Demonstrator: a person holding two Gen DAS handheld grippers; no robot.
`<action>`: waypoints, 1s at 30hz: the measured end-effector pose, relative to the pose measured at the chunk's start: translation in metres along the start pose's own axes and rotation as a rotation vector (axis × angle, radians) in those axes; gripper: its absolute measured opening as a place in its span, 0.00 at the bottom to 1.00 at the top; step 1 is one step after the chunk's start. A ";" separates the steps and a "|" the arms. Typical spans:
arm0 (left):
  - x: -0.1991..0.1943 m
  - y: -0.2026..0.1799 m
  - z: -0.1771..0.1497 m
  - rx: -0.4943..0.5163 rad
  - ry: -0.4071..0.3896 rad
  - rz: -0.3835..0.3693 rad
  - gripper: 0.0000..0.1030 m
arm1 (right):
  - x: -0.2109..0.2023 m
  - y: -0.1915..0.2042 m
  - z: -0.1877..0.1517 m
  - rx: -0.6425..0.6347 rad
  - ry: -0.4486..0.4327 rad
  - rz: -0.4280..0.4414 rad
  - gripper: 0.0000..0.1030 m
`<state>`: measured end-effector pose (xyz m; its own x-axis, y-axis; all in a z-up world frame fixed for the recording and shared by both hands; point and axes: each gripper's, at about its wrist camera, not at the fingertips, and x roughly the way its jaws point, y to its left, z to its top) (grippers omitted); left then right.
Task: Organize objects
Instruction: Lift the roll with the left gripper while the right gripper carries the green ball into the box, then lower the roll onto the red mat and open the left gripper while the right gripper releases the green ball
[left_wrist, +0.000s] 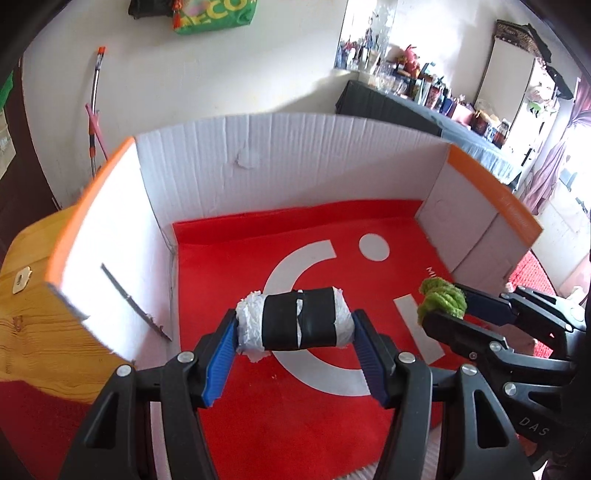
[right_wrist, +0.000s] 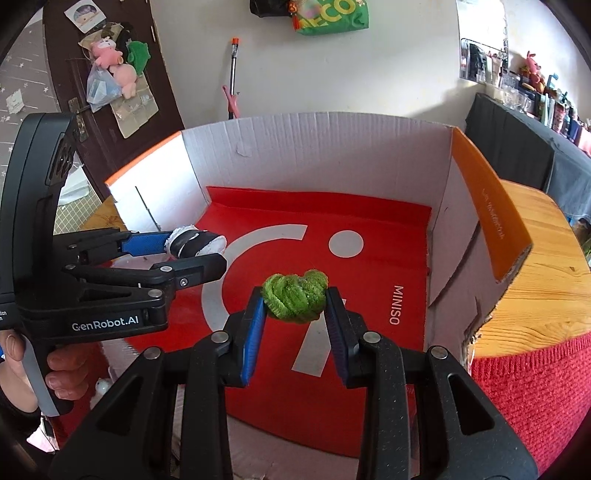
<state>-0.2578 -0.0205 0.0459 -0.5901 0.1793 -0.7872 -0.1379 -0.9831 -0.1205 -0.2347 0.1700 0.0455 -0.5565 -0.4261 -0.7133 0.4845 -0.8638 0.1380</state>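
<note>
Right now I'm at the drop-off part of the tidy-up, as far as I can judge. Both grippers are loaded and hanging over the open cardboard box (left_wrist: 295, 155), the one with white corrugated walls, orange flap edges and a red MINISO sheet (right_wrist: 295, 387) lining the bottom.

My left gripper (left_wrist: 295, 325) is pinching a white paper roll wrapped in black tape (left_wrist: 293, 319) by its two ends, blue pads pressed on the white bits. It sits crosswise, clear of the box floor, toward the left side of the box.

My right gripper (right_wrist: 295, 301) is squeezed nearly together on a fuzzy green pipe-cleaner knot (right_wrist: 295, 297), also up in the air, roughly above the middle of the red sheet. From the left wrist view the two grippers are near each other but apart, the green knot off to the right of the roll.

The box looks otherwise bare inside, so nothing has been put down yet, I'd say.

Next move, in my opinion: lower each one until it's close to the red sheet, then spread the pads. I'd keep the two spaced out so they don't bump. The roll could trundle off once let go, so I'd put it down low. The knot is soft and light and may cling to the ribbed pads.
</note>
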 end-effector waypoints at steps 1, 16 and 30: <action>0.003 0.000 0.001 0.000 0.010 -0.001 0.61 | 0.002 0.000 0.001 -0.001 0.005 -0.002 0.30; 0.015 0.000 0.001 0.007 0.082 0.021 0.61 | 0.029 -0.011 0.002 -0.005 0.083 -0.022 0.30; 0.017 0.007 -0.003 -0.017 0.153 0.033 0.61 | 0.036 -0.016 0.005 -0.038 0.159 -0.066 0.30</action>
<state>-0.2664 -0.0240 0.0298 -0.4661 0.1408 -0.8735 -0.1064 -0.9890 -0.1026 -0.2655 0.1671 0.0213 -0.4758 -0.3182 -0.8200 0.4773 -0.8765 0.0632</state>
